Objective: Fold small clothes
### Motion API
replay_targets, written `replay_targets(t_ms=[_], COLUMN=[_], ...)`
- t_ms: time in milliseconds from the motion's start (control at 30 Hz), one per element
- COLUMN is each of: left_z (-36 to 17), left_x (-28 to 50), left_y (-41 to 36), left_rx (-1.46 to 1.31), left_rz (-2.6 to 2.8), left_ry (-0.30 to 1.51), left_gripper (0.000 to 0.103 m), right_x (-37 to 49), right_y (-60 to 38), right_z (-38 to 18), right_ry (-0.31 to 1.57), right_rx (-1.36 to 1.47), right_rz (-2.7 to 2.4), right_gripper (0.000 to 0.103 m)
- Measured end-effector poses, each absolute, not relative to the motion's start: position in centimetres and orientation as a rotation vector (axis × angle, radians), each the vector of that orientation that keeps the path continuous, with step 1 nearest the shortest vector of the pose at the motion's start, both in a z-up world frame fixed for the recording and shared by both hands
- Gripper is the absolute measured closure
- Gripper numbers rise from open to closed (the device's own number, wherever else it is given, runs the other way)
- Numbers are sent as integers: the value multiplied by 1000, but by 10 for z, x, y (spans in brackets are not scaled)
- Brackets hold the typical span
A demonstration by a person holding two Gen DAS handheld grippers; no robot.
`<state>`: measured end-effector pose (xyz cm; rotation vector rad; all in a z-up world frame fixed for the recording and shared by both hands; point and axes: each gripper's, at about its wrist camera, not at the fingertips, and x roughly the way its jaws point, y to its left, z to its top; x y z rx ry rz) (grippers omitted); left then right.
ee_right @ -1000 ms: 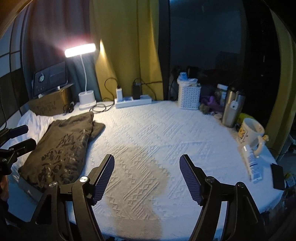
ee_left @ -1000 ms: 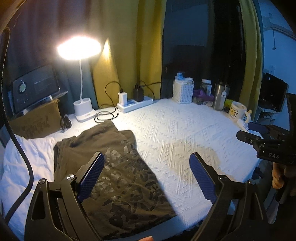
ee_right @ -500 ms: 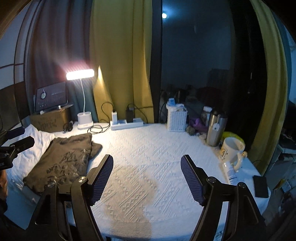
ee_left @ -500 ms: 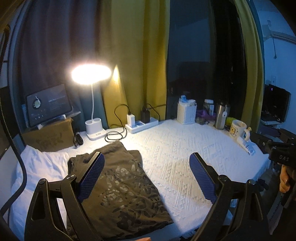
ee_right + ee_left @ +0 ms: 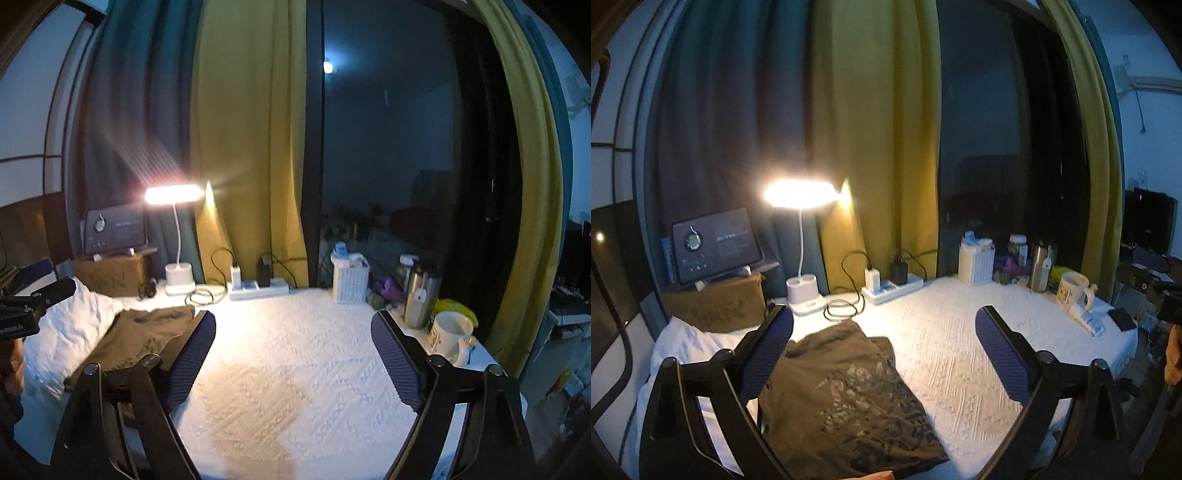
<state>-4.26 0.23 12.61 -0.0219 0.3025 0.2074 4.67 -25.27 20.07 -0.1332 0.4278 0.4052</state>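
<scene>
A folded olive-brown shirt with a dark print (image 5: 849, 398) lies flat on the left part of the white textured table cover (image 5: 960, 350). My left gripper (image 5: 884, 315) hangs above and short of the shirt. Its jaws are opening, with nothing between the blue pads (image 5: 768, 354). In the right wrist view the shirt (image 5: 147, 332) lies at the left, partly behind the left finger. My right gripper (image 5: 293, 319) is raised over the bare middle of the cover. Its jaws are opening too and hold nothing. Each gripper shows at the edge of the other's view.
A lit desk lamp (image 5: 801, 192), a tablet on a cardboard box (image 5: 714, 251) and a power strip with cables (image 5: 892, 288) line the back. A white basket (image 5: 975, 264), steel flask (image 5: 1041, 269), mug (image 5: 1075, 290) and phone (image 5: 1121, 319) stand at the right. A white cloth (image 5: 70, 328) lies left.
Both grippers have risen and drawn back from the table, so the shirt and cover sit lower and farther off. Both sets of jaws stand a little wider.
</scene>
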Motion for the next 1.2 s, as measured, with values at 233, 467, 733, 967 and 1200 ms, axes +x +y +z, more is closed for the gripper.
replay_targets(t_ms=[233, 467, 733, 967, 1200], left_z=[153, 170, 158, 145, 141], left_x=[-60, -78, -86, -84, -82], left_y=[9, 15, 34, 46, 47], left_rx=[-39, -62, -104, -125, -123], left_rz=[259, 286, 315, 343, 334], left_ry=[235, 180, 208, 237, 251], left_gripper=[3, 3, 3, 3, 3], right_x=[32, 21, 17, 26, 32], right_y=[-247, -247, -236, -223, -220], right_z=[234, 262, 261, 249, 239], right_ry=[328, 249, 259, 310, 345], right_rx=[-113, -107, -130, -153, -152], right_rz=[422, 428, 434, 453, 459], right_gripper=[14, 10, 9, 9, 9])
